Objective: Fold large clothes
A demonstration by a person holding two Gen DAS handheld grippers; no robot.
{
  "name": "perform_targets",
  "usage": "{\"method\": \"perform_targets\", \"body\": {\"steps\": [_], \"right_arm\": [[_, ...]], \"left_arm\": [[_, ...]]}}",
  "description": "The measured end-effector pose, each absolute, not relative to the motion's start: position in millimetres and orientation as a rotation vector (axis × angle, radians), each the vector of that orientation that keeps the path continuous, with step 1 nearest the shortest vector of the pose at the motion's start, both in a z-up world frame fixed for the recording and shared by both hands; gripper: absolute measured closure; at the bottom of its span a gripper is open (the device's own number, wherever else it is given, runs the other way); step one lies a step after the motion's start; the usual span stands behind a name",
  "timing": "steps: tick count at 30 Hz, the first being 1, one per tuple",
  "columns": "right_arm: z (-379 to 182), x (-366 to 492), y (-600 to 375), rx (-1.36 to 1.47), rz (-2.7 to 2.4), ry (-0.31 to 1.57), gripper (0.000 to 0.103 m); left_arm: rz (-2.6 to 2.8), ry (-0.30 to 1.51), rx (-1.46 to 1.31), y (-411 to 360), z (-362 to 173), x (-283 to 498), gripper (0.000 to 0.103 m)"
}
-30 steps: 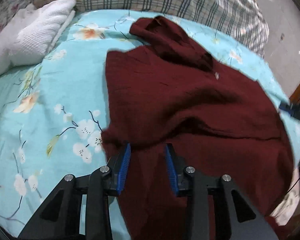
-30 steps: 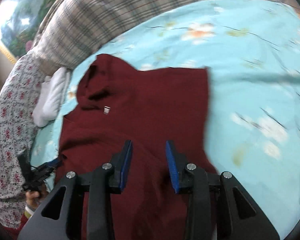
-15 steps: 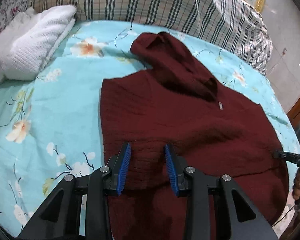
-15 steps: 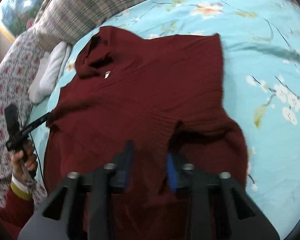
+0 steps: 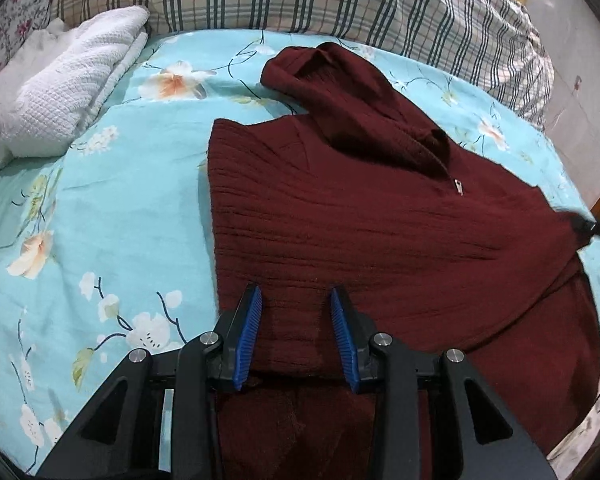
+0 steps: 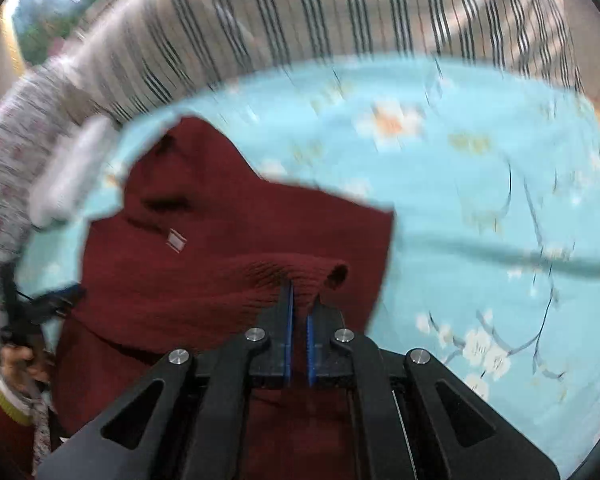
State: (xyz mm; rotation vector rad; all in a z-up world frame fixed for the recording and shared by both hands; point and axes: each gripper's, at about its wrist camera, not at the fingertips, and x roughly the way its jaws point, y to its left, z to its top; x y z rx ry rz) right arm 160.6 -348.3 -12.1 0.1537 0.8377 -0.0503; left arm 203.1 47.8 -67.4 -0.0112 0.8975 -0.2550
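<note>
Dark red sweater [image 5: 372, 240] spread on the bed [image 5: 112, 216], over a light blue flowered sheet, collar toward the plaid pillows [image 5: 340, 0], small zip pull below the collar. White folded towel [image 5: 68, 92] at the far left, apart from the sweater. Left tongs [image 5: 296, 300] spread, hovering over the near left part of the sweater, knit visible between the blue pads [image 5: 249, 332] but not pressed. Right tongs [image 6: 302, 300] pressed together, just closed, pinching a fold of the sweater's edge and holding it raised above the rest of the garment. In the right wrist view, much blur; a hand [image 6: 24, 360] at the far left edge with the left tongs.
</note>
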Motion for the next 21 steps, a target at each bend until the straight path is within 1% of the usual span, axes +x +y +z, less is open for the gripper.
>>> {"method": "perform_targets", "body": {"steps": [1, 3, 5, 7, 9, 11, 14, 16, 17, 18, 19, 21], "right_arm": [[-24, 160, -354, 0.166, -0.084, 0.875, 0.098], [-26, 154, -362, 0.202, -0.143, 0.874, 0.096], [-11, 140, -360, 0.198, -0.209, 0.803, 0.096], [3, 133, -346, 0.214, -0.108, 0.728, 0.096], [4, 140, -331, 0.215, 0.006, 0.739, 0.096], [-9, 153, -319, 0.205, 0.069, 0.789, 0.095], [-42, 166, -332, 0.207, -0.035, 0.875, 0.096], [-47, 164, -351, 0.317, -0.011, 0.843, 0.099], [-44, 160, -354, 0.338, -0.019, 0.836, 0.099], [-39, 157, -354, 0.327, -0.028, 0.824, 0.099], [-36, 156, -353, 0.320, -0.028, 0.813, 0.095], [-30, 158, -350, 0.329, 0.002, 0.801, 0.095]], "left_arm": [[-0.256, 0.896, -0.005, 48, -67, 203, 0.065], [-0.258, 0.897, -0.005, 50, -68, 203, 0.064], [-0.258, 0.899, -0.011, 52, -69, 204, 0.064], [-0.255, 0.900, -0.024, 53, -71, 204, 0.063], [-0.245, 0.900, -0.031, 53, -71, 204, 0.063], [-0.239, 0.900, -0.038, 53, -71, 204, 0.063], [-0.234, 0.901, -0.045, 55, -71, 202, 0.062], [-0.238, 0.902, -0.050, 58, -72, 202, 0.061], [-0.239, 0.905, -0.057, 59, -72, 202, 0.061], [-0.239, 0.910, -0.066, 60, -71, 202, 0.061], [-0.236, 0.914, -0.071, 60, -70, 202, 0.061], [-0.223, 0.931, -0.096, 59, -65, 204, 0.061]]}}
